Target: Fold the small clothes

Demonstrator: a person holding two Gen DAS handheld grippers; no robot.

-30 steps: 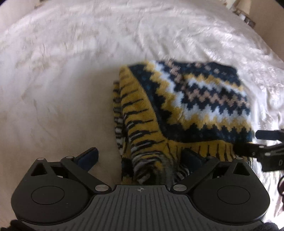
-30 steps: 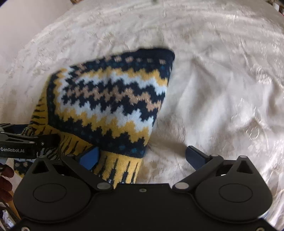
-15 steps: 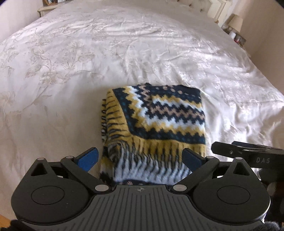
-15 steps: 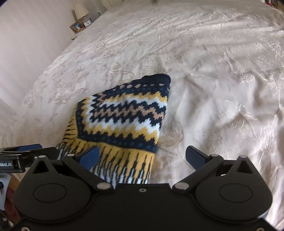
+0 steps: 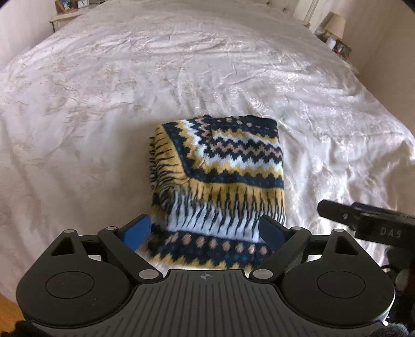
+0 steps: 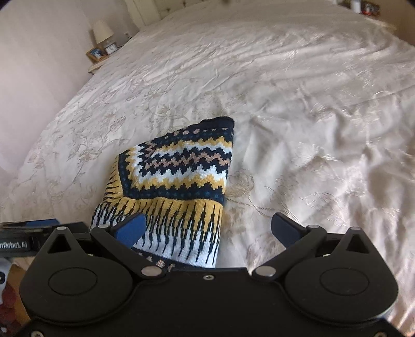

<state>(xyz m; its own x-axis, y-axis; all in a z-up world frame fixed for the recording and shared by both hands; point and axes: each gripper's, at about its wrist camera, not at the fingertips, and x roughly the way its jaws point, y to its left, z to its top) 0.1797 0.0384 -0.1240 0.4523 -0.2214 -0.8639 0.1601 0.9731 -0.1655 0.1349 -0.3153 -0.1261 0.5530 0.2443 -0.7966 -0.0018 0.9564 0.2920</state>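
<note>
Knitwear point(image 5: 220, 181), fuzzy zigzag-patterned, lies folded square on embossed satin bedspread point(image 5: 129, 90); both tongs point(image 5: 205, 230) point(image 6: 207, 228) gape.

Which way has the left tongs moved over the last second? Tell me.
Yes. The left tongs has pulled back and up from the folded patterned sweater: more bedspread and the bedside lamp now show beyond it.

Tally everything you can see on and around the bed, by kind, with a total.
Knitted garments, folded: 1, the patterned sweater on the bedspread.
Tongs: 2, the left tongs and the right tongs, both open and empty.
Bedside lamps: 1, the lamp.
Picture frames: 2, the wooden frame and the pale frame.
Total: 6.
</note>
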